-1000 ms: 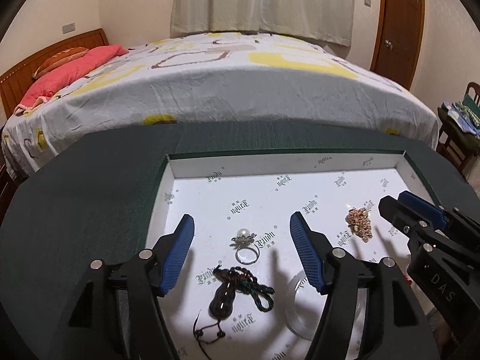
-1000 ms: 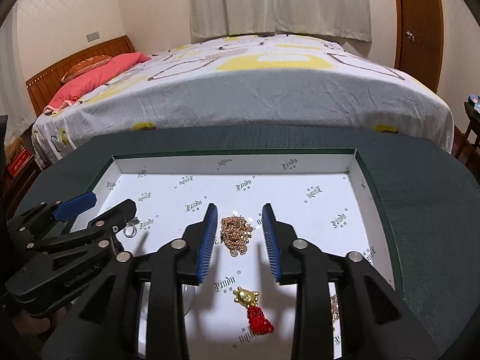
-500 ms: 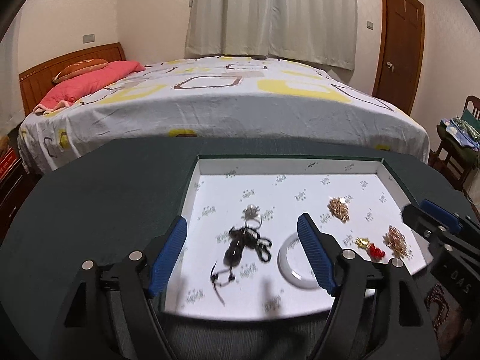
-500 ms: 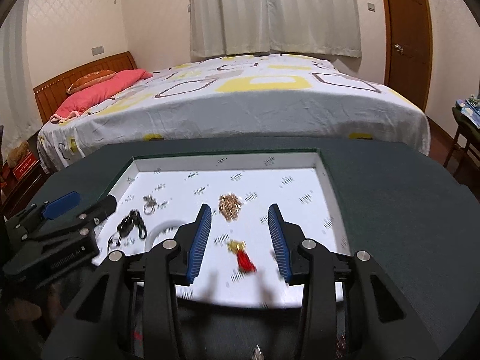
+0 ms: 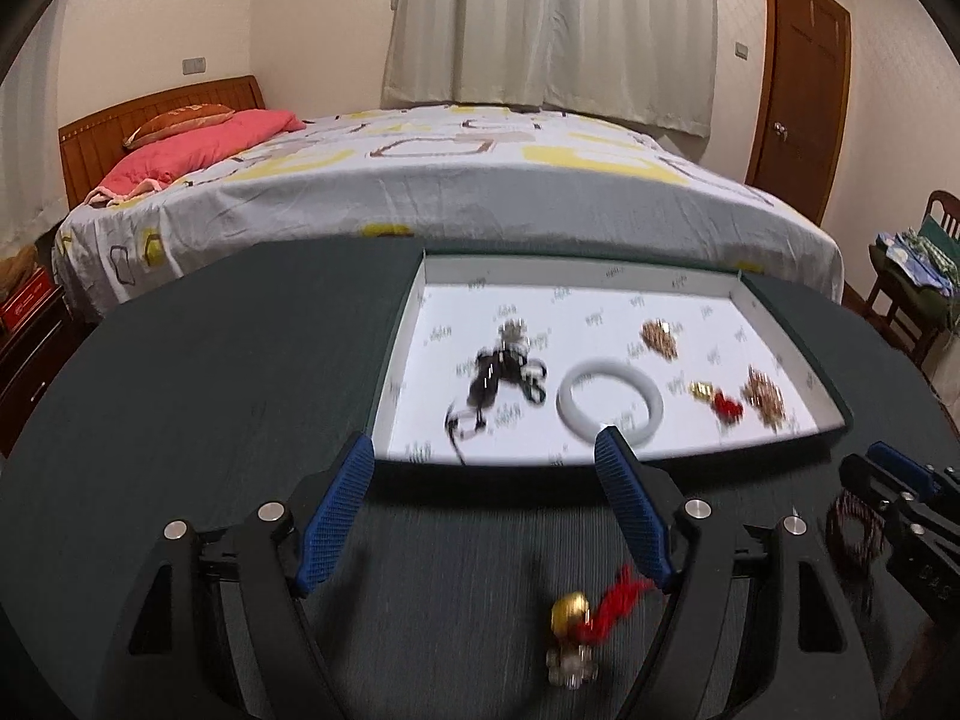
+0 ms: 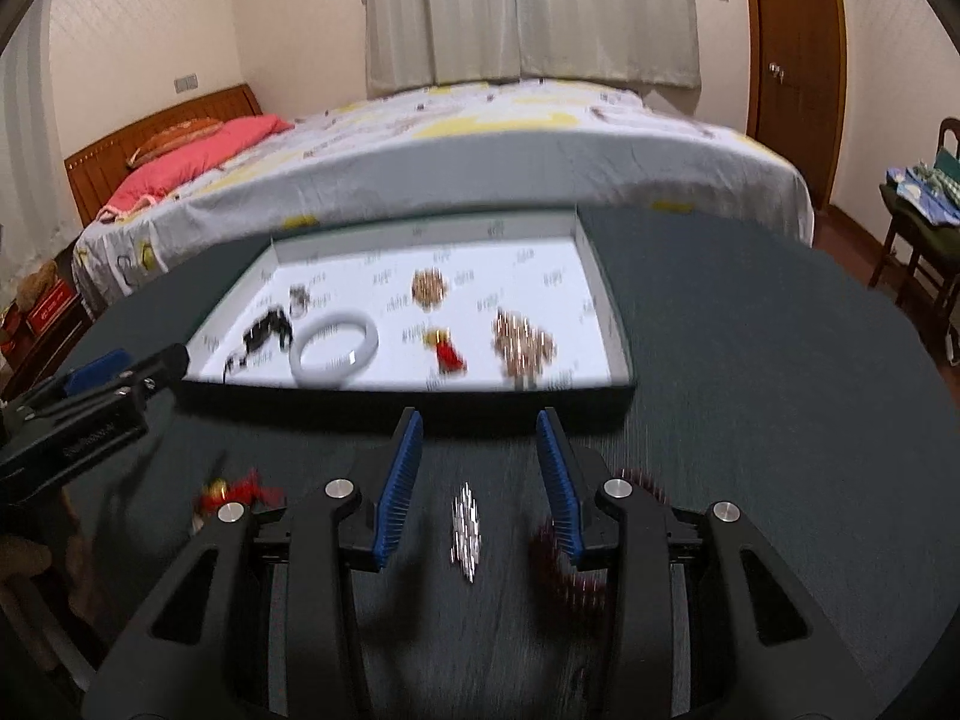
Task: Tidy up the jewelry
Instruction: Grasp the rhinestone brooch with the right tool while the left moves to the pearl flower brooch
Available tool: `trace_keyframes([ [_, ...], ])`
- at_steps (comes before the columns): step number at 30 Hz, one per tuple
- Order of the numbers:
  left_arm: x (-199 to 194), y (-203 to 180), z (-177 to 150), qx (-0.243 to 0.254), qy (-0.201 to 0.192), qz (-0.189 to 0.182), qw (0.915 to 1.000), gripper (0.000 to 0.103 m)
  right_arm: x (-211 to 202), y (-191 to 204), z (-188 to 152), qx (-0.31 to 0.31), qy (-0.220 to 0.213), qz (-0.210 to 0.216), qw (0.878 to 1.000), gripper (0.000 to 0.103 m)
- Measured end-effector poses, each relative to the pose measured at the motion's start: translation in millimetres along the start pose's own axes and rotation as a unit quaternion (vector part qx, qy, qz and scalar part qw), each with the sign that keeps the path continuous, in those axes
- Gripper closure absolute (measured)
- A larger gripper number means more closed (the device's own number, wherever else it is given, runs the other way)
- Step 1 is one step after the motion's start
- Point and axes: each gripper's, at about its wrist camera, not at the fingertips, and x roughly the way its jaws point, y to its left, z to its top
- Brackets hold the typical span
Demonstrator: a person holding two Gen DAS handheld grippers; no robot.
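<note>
Left wrist view: compared with a second ago, the left gripper (image 5: 485, 468) has been drawn back out of the white-lined tray (image 5: 696, 285) and is now held over the dark table (image 5: 198, 372) before the tray's near edge. Its blue fingers (image 5: 333, 510) are spread wide and nothing is held between them. Within the tray are seen a white bangle (image 5: 610, 402) near the near edge, a black corded pendant (image 5: 501, 381) to its left with a pearl ring (image 5: 513, 333) just behind it, a gold chain heap (image 5: 659, 337) toward the far right, and a red tassel charm (image 5: 717, 402) beside a second gold heap (image 5: 763, 399) by the right wall. Outside the tray, a gold bell charm with a red tassel (image 5: 591, 612) lies on the table between the fingers, and a dark red beaded bracelet (image 5: 852, 531) lies by the right gripper (image 5: 882, 468).

Right wrist view: the right gripper (image 6: 483, 468) has likewise been withdrawn to the table's near side, its jaws parted and empty. A blurred silver piece (image 6: 466, 528) lies between the fingers, and the beaded bracelet (image 6: 567, 564) is partly hidden under the right finger. Bare table is left along the tray's right wall and near edge.
</note>
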Motion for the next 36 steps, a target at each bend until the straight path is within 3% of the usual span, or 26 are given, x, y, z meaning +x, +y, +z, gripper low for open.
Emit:
trace_keyframes([
  [6, -4, 0, -22, 0.004, 0.022, 0.004, 0.9997, 0.029, 12, 5, -21, 0.001, 0.039, 0.010, 0.999, 0.065],
  [16, 0, -1, -42, 0.010, 0.049, 0.004, 0.9987, 0.029, 27, 8, -27, -0.005, 0.079, 0.005, 0.997, 0.067],
  [18, 1, -2, -44, 0.009, 0.054, 0.002, 0.9985, 0.029, 27, 9, -28, -0.013, 0.081, 0.001, 0.997, 0.084],
  [20, 1, -3, -46, 0.010, 0.055, 0.001, 0.9984, 0.029, 27, 8, -28, -0.017, 0.082, 0.000, 0.997, 0.090],
  [36, -5, -13, -58, 0.002, 0.077, -0.029, 0.9966, 0.029, 8, 8, -35, -0.009, 0.059, 0.024, 0.998, 0.091],
])
